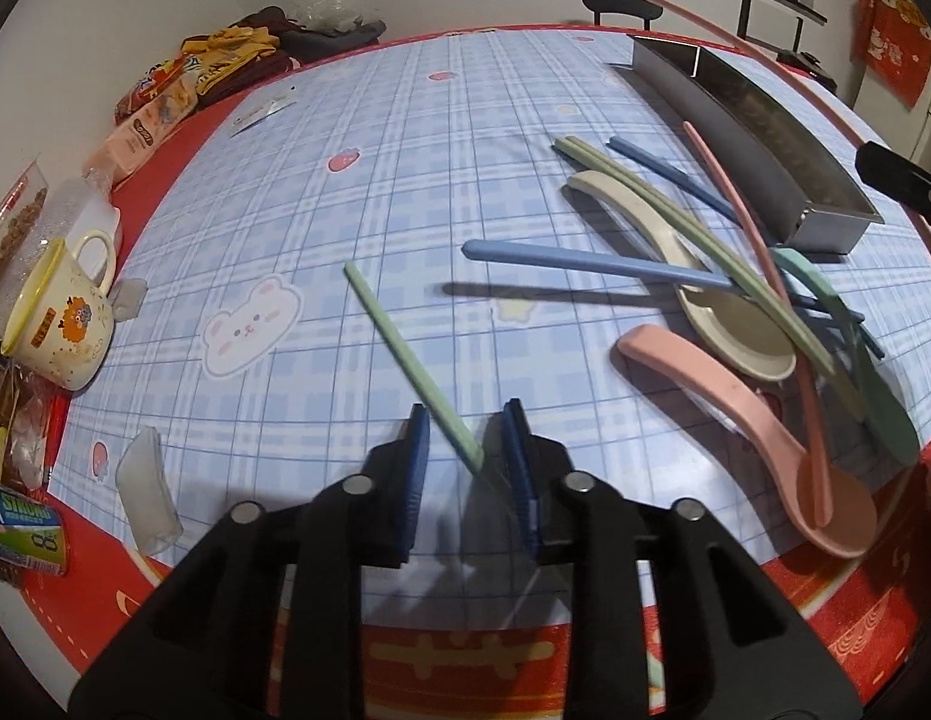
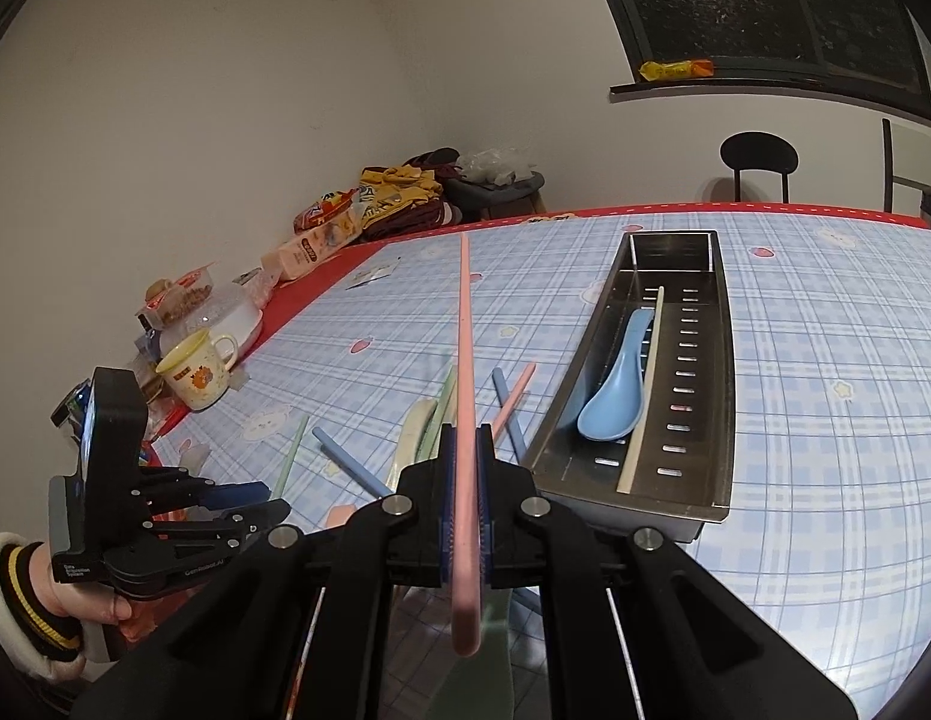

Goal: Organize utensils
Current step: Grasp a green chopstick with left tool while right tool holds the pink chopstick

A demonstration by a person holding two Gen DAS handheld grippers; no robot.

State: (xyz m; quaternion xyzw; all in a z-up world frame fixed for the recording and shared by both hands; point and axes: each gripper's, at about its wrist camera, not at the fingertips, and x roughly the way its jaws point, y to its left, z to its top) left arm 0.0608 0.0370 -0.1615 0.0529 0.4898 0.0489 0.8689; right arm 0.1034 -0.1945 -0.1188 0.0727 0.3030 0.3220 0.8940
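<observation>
The right tool (image 2: 465, 450) is clenched on a long pink plastic chopstick (image 2: 464, 360), left of the perforated steel tray (image 2: 720, 396). A pale green chopstick (image 1: 405, 354) is flanked, untouched, by the left tool (image 1: 465, 432).

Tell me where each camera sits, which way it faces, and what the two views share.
Left wrist: on the left gripper, facing steeply down at the table; its jaws straddle a green chopstick without visibly pressing it; loose spoons and chopsticks lie to the right.
Right wrist: on the right gripper, facing across the table, shut on a pink chopstick; a hand and striped cuff show with the left gripper.
Shared: metal tray, yellow mug, checked tablecloth.
</observation>
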